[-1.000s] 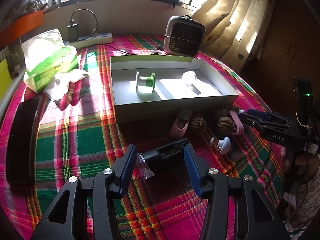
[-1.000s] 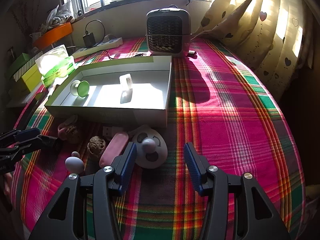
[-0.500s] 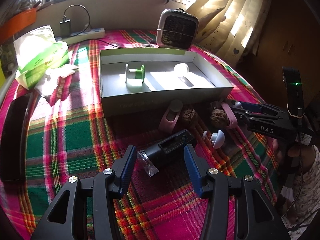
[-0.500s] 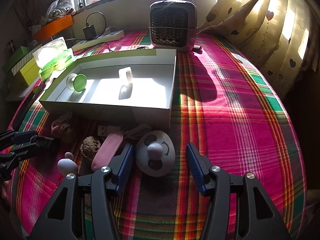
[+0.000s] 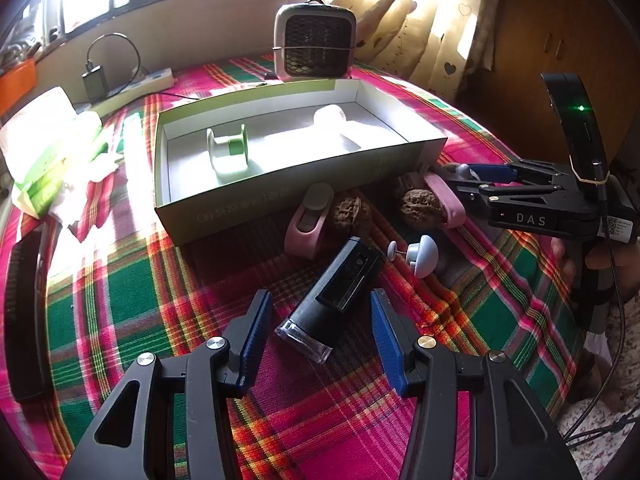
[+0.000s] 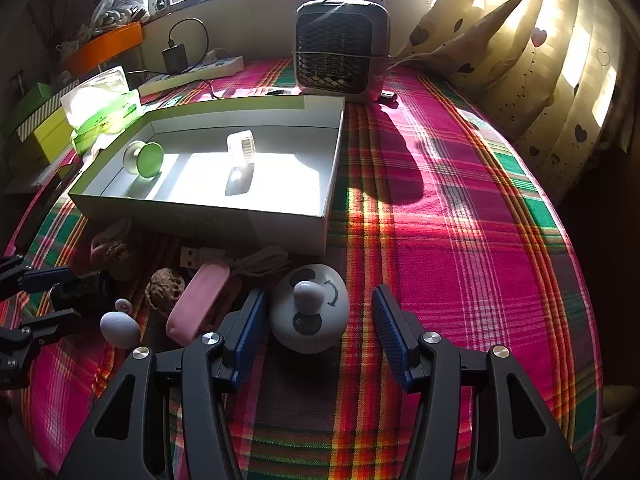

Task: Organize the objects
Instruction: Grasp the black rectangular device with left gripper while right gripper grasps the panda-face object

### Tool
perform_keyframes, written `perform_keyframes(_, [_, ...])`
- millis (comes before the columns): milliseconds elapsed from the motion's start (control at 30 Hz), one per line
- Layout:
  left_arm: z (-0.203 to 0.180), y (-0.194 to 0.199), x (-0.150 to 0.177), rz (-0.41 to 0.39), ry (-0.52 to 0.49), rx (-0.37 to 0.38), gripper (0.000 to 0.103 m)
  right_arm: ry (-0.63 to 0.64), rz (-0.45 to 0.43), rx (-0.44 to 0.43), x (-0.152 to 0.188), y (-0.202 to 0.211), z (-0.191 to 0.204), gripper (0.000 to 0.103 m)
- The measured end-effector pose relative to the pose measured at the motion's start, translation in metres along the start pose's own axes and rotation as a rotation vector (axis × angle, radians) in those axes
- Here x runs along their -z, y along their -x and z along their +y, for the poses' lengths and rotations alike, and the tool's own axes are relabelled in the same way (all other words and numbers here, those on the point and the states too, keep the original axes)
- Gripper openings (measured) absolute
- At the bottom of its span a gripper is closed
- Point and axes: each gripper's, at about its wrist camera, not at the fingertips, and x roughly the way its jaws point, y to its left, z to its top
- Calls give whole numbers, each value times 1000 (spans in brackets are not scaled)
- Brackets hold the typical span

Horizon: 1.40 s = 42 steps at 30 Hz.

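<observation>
I read "DAS" on my right gripper (image 5: 486,176), its jaws apart around the white round gadget (image 6: 309,307). My left gripper (image 5: 318,330) is spread around the black, clear-capped device (image 5: 334,292) on the plaid counter (image 5: 128,292).

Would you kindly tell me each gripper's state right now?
Left gripper: open, straddling the black device, not gripping.
Right gripper: open, around the white round gadget.

Woven plaid cloth (image 5: 120,292) lies under a matt cardboard box (image 5: 280,196), beside which sit rough wrinkled walnuts (image 5: 422,210) and a glossy black plastic device (image 5: 340,284).
</observation>
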Motion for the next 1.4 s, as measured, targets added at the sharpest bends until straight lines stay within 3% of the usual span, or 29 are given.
perform_keyframes(500, [-5, -6, -4, -11, -20, -31, 47, 5, 1, -1, -4, -3, 1, 55])
perform_keyframes(667, [-7, -6, -4, -17, -22, -60, 34, 6, 1, 0, -4, -3, 1, 55])
perform_keyframes(933, [-3, -7, -5, -23, 5, -66, 25, 4, 0, -5, -3, -2, 1, 55])
perform_keyframes(1133, [-3, -7, -4, -26, 12, -70, 25, 5, -7, -9, -1, 0, 1, 41])
perform_keyframes(1400, [-3, -7, -5, -28, 18, -69, 25, 2, -9, -12, -1, 1, 1, 40])
